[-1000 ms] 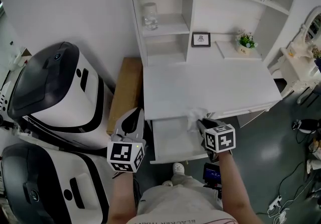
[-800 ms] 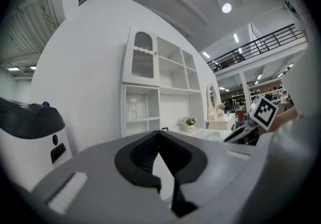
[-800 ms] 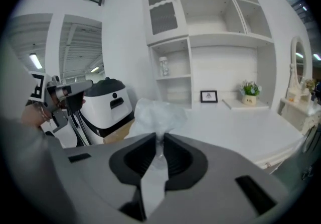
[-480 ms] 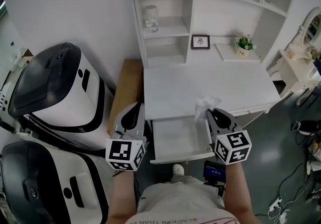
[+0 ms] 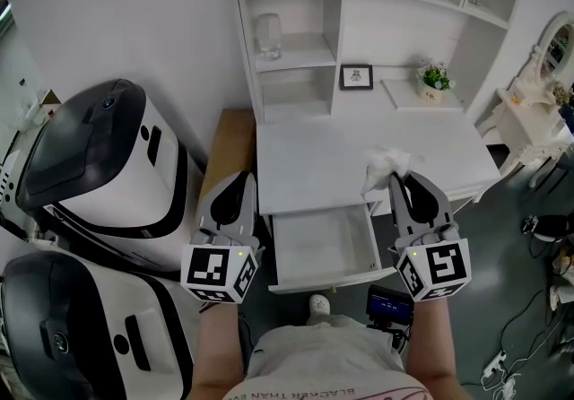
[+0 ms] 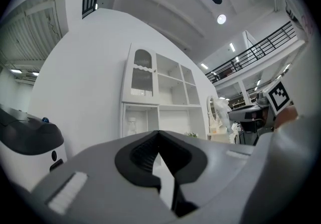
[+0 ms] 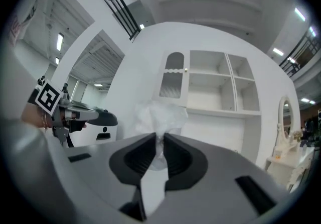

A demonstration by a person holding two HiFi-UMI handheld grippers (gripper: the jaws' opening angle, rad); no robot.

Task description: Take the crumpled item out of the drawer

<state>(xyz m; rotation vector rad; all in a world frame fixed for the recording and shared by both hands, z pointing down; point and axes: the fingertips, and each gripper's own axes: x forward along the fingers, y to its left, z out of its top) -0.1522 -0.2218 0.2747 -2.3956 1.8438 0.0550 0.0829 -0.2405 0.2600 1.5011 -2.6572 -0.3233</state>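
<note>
A crumpled white item (image 5: 384, 166), thin and plastic-like, hangs above the front right part of the white desk (image 5: 314, 165). My right gripper (image 5: 401, 181) is shut on it; in the right gripper view the crumpled item (image 7: 158, 120) bulges out above the tips of my right gripper (image 7: 159, 143). The drawer (image 5: 323, 246) below the desk stands pulled out, and nothing shows inside it. My left gripper (image 5: 235, 194) is held left of the drawer, its jaws together with nothing between them. In the left gripper view my left gripper (image 6: 159, 140) points at the cabinet.
A shelf unit (image 5: 291, 48) with a glass jar (image 5: 268, 33) rises at the desk's back. A small picture frame (image 5: 357, 76) and a potted plant (image 5: 434, 79) stand further right. Two large white and black machines (image 5: 99, 165) fill the left. A wooden board (image 5: 224, 156) leans beside the desk.
My right gripper has lifted the crumpled item out of the drawer and carried it up and to the right, over the desk's front edge. The left gripper has barely moved.
</note>
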